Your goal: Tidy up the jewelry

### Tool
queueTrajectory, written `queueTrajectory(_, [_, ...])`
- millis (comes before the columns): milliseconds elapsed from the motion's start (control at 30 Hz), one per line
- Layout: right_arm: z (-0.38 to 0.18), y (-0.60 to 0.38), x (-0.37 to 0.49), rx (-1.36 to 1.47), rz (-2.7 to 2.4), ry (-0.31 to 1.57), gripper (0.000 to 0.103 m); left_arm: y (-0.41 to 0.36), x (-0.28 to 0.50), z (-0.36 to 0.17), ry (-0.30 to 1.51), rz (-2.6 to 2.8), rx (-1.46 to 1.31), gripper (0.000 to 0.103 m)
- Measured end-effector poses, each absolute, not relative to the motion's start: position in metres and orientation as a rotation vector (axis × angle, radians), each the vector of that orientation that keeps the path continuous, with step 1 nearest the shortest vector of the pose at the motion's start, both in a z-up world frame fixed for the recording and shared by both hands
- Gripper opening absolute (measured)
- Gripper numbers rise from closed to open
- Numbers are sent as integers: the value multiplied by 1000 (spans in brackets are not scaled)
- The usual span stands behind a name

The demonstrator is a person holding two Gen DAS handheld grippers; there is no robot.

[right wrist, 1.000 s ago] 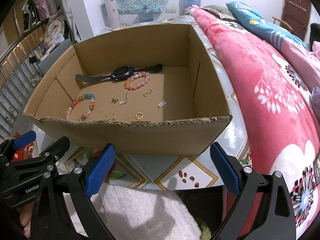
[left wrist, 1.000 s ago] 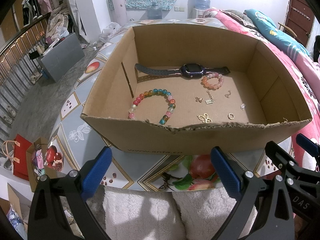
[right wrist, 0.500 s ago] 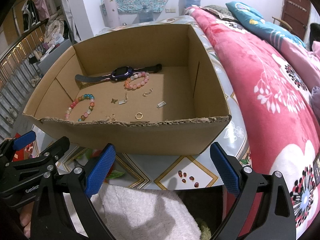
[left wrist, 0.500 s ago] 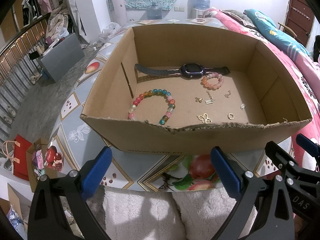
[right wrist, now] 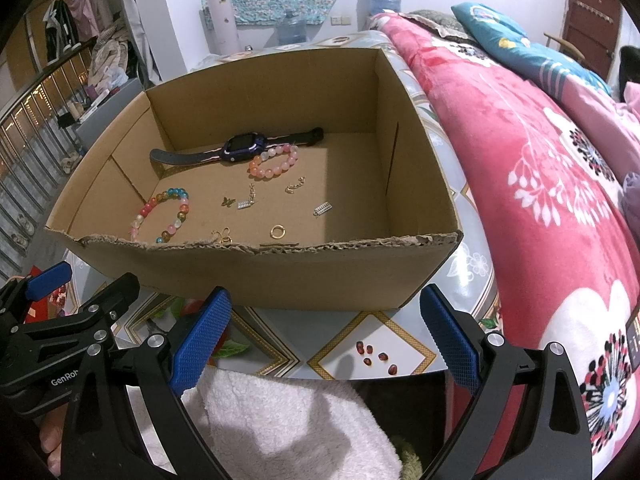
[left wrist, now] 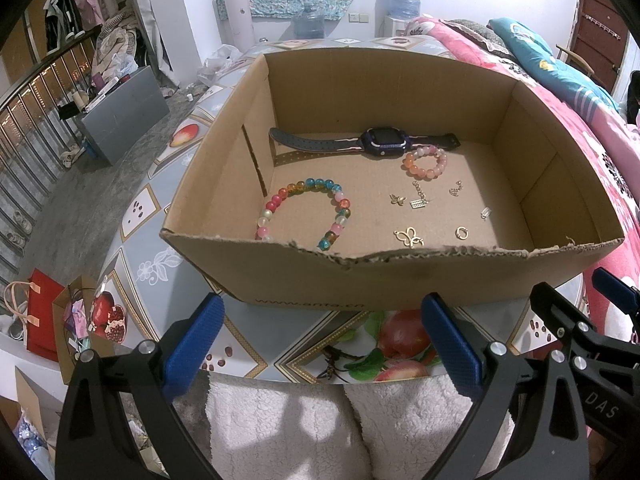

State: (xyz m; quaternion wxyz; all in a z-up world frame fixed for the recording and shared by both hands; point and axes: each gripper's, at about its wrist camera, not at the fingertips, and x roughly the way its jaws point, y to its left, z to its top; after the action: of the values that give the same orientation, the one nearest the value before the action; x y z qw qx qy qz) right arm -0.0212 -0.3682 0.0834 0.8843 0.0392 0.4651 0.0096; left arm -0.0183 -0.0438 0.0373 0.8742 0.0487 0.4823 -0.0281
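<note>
Both tongs, left (left wrist: 320,344) and right (right wrist: 324,336), gape wide, empty, at frame bottom; the box (left wrist: 400,276) front wall half-hides a gold charm (right wrist: 222,236).

Cardboard box (right wrist: 280,276) with watch (right wrist: 244,146), 2 bracelets, perhaps 6 trinkets.

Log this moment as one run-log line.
left gripper: open, empty | right gripper: open, empty | both outside cardboard box | watch, bracelets inside

left gripper (left wrist: 322,344): black frame, silver screws | right gripper (right wrist: 326,334): blue textured pads (right wrist: 450,338)
</note>
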Motion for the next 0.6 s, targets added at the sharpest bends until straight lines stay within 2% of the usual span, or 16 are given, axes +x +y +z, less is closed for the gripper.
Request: queueTrajectory(600, [84, -370, -22, 82, 21, 970, 91, -48, -17, 39, 1012, -60, 102, 96])
